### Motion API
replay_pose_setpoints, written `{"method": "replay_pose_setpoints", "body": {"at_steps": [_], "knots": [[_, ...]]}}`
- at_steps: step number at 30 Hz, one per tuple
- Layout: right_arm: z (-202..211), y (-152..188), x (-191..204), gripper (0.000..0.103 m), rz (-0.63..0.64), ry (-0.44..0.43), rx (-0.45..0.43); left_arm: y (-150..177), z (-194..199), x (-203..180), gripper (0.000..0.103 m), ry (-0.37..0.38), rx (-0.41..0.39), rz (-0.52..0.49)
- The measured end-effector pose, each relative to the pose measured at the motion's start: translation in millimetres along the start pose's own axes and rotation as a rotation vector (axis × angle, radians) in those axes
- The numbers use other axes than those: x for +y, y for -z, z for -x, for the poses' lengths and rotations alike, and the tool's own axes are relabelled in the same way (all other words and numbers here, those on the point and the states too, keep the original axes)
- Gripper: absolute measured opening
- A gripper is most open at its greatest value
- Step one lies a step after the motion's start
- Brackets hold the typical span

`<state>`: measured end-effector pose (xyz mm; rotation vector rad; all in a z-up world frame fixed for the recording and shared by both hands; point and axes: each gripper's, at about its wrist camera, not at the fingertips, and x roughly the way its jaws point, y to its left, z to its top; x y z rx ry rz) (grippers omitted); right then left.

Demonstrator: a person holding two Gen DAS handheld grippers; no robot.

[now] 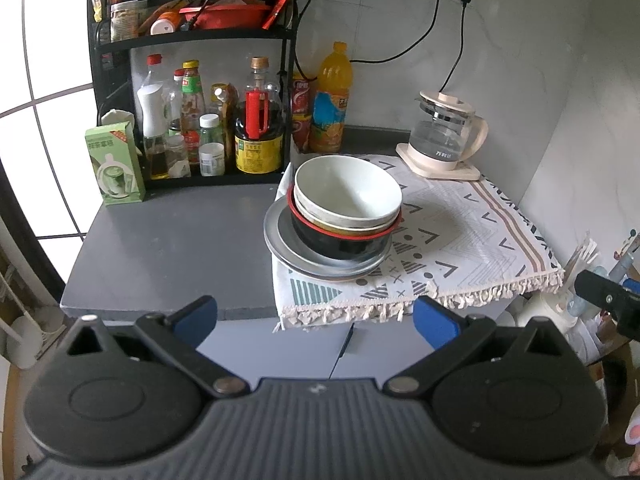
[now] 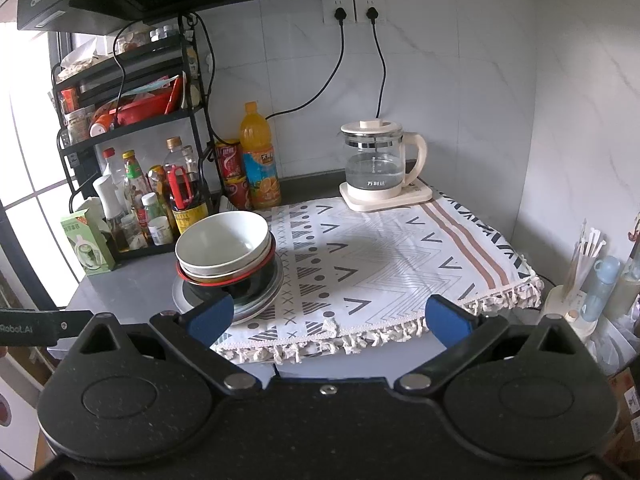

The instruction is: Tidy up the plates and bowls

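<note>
We judge the stacking done or just starting: both the left gripper (image 1: pixel 316 316) and right gripper (image 2: pixel 328 318) hang wide open and empty short of the bench (image 1: pixel 168 240), where the white bowl (image 1: pixel 346 190) tops the nested bowls on grey plates (image 1: pixel 276 240) just in front of the condiment rack (image 1: pixel 192 80), so next we would reach in for that top bowl.

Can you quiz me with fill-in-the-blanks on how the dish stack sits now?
1. The topmost bowl is ____ in colour.
2. The black bowl has a ____ rim.
3. The stack rests on grey plates at the ____ edge of the patterned cloth.
4. Both the left gripper and right gripper are ____.

Missing: white; red; left; open
</note>
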<state>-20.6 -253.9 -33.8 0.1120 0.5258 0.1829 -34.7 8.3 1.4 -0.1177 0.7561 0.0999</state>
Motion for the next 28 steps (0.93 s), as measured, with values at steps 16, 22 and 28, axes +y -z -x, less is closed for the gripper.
{"method": "replay_pose_setpoints", "body": {"at_steps": [16, 22, 28], "knots": [[-7, 0, 5, 0.103, -0.018, 0.011, 0.021, -2, -6, -2, 0.103, 0.004, 0.014, -0.009], [-7, 3, -1, 0.103, -0.031, 0.017, 0.031, -1, -5, -7, 0.103, 0.002, 0.006, -0.024], [-8, 5, -6, 0.103, -0.034, 0.024, 0.044, 1, -7, -11, 0.103, 0.02, 0.021, -0.02]]}}
